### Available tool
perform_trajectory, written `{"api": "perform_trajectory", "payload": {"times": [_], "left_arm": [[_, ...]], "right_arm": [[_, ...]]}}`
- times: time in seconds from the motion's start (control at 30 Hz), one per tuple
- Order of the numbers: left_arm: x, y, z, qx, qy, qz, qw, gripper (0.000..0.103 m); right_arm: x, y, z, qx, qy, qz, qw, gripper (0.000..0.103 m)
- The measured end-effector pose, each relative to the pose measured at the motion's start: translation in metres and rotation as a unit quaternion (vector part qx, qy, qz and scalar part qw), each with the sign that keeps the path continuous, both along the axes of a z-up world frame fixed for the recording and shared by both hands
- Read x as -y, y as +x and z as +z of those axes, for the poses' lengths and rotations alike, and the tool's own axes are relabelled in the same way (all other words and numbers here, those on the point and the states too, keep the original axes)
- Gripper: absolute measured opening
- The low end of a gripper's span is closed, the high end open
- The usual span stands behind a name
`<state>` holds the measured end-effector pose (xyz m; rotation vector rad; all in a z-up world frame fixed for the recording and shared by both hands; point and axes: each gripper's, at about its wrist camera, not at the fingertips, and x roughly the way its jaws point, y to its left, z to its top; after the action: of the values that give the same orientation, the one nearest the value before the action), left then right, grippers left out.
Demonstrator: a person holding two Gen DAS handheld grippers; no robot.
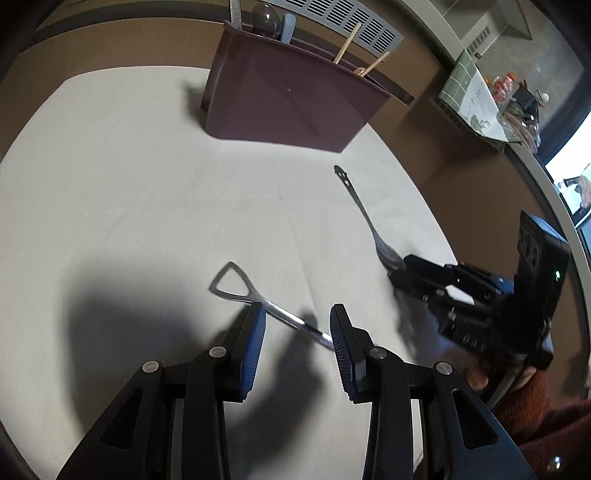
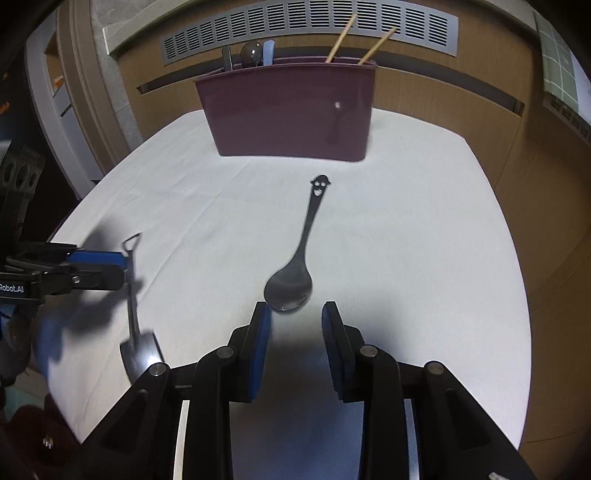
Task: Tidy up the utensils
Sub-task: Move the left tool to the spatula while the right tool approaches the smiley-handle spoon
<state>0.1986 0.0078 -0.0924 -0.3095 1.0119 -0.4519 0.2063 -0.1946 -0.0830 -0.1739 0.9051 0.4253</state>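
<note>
A shovel-shaped metal spoon [image 1: 258, 301] lies on the white table; my left gripper [image 1: 298, 325] is open with its fingers on either side of the handle. It also shows in the right wrist view [image 2: 132, 295]. A dark spoon with a smiley-face handle [image 2: 301, 254] lies mid-table, bowl toward my open right gripper [image 2: 295, 319], which sits just behind the bowl. In the left wrist view this spoon [image 1: 364, 218] lies at right with the right gripper [image 1: 397, 273] at its bowl. A maroon utensil holder [image 2: 288, 114] stands at the back.
The holder [image 1: 280, 99] contains chopsticks [image 2: 341, 37] on its right side and several utensils [image 2: 255, 53] on its left. The white table [image 2: 424, 240] ends at a curved edge, with wood panelling and a vent grille [image 2: 314, 26] behind.
</note>
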Motion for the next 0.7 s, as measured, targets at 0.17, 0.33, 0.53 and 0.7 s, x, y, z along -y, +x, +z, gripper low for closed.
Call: {"api": "perform_trajectory", "payload": {"times": [0.17, 0.33, 0.53, 0.7], "left_arm": [[0.008, 0.016, 0.0, 0.005, -0.001, 0.028, 0.9996, 0.037], [0.017, 0.007, 0.002, 0.004, 0.03, 0.056, 0.998, 0.037], [0.04, -0.001, 0.006, 0.005, 0.108, 0.071, 0.9916, 0.037], [0.05, -0.002, 0.007, -0.002, 0.13, 0.078, 0.9885, 0.037]], "right_arm": [[-0.019, 0.011, -0.001, 0.017, -0.03, -0.011, 0.999, 0.03], [-0.013, 0.019, 0.002, 0.014, -0.009, -0.01, 1.0, 0.026], [0.017, 0.007, 0.029, 0.076, 0.01, -0.046, 0.996, 0.026], [0.039, -0.008, 0.066, 0.132, 0.027, -0.059, 0.989, 0.026]]}}
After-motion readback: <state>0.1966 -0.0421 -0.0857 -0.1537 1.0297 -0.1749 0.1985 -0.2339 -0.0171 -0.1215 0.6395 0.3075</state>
